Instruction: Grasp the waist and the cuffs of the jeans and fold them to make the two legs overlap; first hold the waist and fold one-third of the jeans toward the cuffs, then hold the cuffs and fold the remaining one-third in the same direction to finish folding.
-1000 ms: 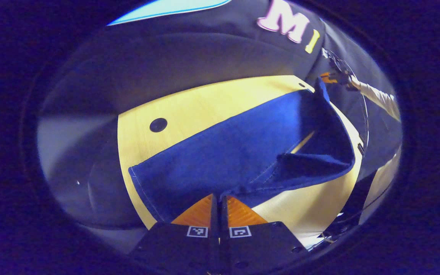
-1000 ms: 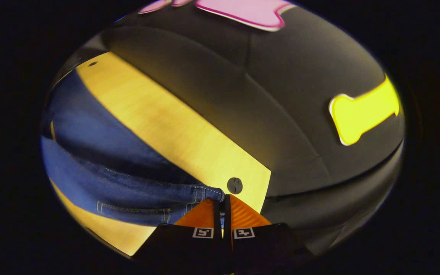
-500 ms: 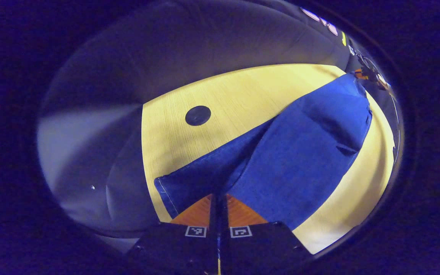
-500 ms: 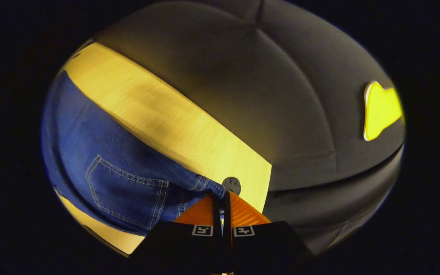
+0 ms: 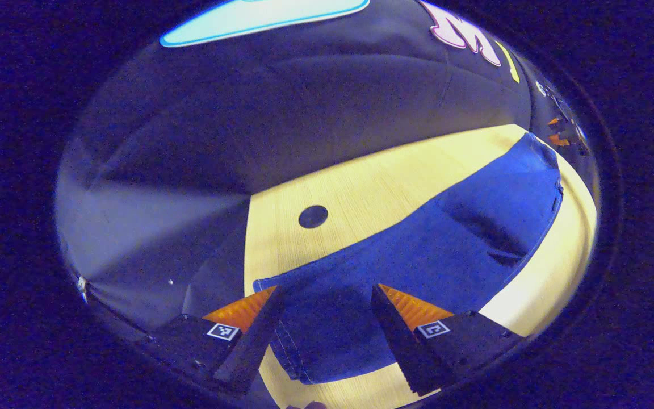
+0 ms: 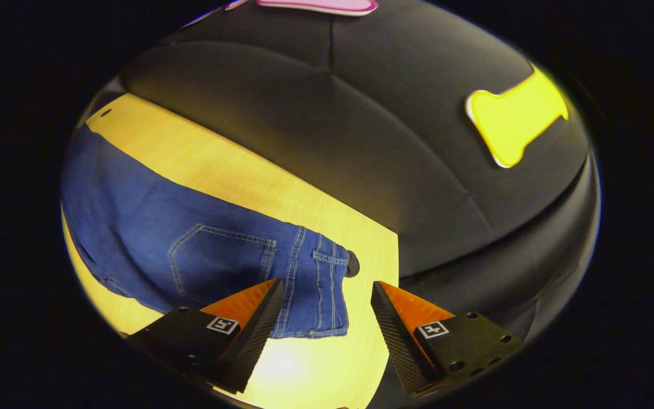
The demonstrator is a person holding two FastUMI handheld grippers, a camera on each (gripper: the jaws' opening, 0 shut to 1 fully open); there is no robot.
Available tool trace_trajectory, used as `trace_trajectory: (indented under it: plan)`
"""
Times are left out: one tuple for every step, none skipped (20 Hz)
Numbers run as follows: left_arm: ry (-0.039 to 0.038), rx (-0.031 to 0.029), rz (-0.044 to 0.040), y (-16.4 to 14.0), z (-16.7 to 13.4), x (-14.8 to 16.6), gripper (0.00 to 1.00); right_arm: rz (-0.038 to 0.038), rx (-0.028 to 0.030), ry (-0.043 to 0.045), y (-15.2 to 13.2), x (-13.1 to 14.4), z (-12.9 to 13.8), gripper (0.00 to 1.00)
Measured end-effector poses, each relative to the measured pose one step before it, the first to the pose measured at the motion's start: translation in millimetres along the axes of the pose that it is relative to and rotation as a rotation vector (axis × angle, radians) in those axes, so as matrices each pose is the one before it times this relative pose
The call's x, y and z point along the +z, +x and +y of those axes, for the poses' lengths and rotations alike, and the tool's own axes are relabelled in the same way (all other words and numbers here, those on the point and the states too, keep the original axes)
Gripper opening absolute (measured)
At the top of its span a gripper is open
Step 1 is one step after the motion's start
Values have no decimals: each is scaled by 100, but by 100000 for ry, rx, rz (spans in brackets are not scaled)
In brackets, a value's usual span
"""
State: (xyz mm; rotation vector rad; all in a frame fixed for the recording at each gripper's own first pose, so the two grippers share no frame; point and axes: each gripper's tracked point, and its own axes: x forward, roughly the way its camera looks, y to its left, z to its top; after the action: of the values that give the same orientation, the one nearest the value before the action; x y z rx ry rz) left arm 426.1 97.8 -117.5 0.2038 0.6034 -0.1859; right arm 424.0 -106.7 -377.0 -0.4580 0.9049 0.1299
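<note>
I see the left gripper [image 5: 322, 298] jaws spread wide over the cuffs [image 5: 304, 346], gripping nothing. Right gripper [image 6: 327, 295] jaws also apart above the waist [image 6: 318, 284]. The jeans [image 5: 440, 250] lie on the desk [image 5: 361, 193], legs apparently overlapped. Desk hole [image 5: 313, 216] beyond.

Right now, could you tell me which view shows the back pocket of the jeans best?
The right gripper view: the back pocket lies flat with its stitching clear, beside the waist. The left gripper view looks from the cuff end along the jeans; no pocket can be made out there.
</note>
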Motion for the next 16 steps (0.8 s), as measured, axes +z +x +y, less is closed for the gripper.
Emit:
trace_trajectory:
  plan:
    - [-4575,2292,-5796,-1348,-415,1188,98,-641,1289,6273,-1058,-618,643,98]
    - [-4532,2236,-6597,-1791,-763,1607,98,-809,-55,7179,-1069,-299,212,97]
    - [-3738,2295,-6126,-1802,-692,1736,98,-2549,105,7956,-1354,73,45,98]
    - [-3154,2111,-6124,-1820,-892,1978,97,-2818,504,7992,-1049,230,212,98]
    - [-2224,-94,-4273,-1619,-1290,1685,97,-2456,381,6797,-972,80,-45,97]
    - [-1530,274,-4140,-1815,-1083,1336,98,-1043,-462,5170,-640,-236,-377,97]
    - [-1290,249,-4619,-1448,-1267,1777,97,61,-875,5023,-438,-457,-551,98]
    - [-1186,-1530,-2722,-1393,-1778,1539,97,508,-73,5573,217,-657,-469,97]
    - [-447,-2720,-1961,-1255,-1859,1276,97,1775,34,6233,563,-1126,-602,98]
    - [-166,-2006,-1485,-909,-2035,728,98,1613,611,7002,739,-856,-402,98]
    - [192,-1812,-1110,-922,-1770,675,97,2384,83,7459,518,-852,-487,97]
    - [-657,-1374,-1212,-811,-1572,649,97,2377,855,7580,1003,-681,-339,97]
    - [-337,-3336,-33,-416,-1765,612,97,1988,-253,7713,864,-645,-630,98]
    - [209,-2471,-163,-598,-1760,696,97,2267,714,7856,1013,-316,-322,98]
    - [1369,-2103,-413,-290,-1308,724,97,939,569,6610,1031,0,-435,98]
    - [2076,-1776,-400,-52,-1232,602,97,-399,-1423,3750,1369,119,-429,98]
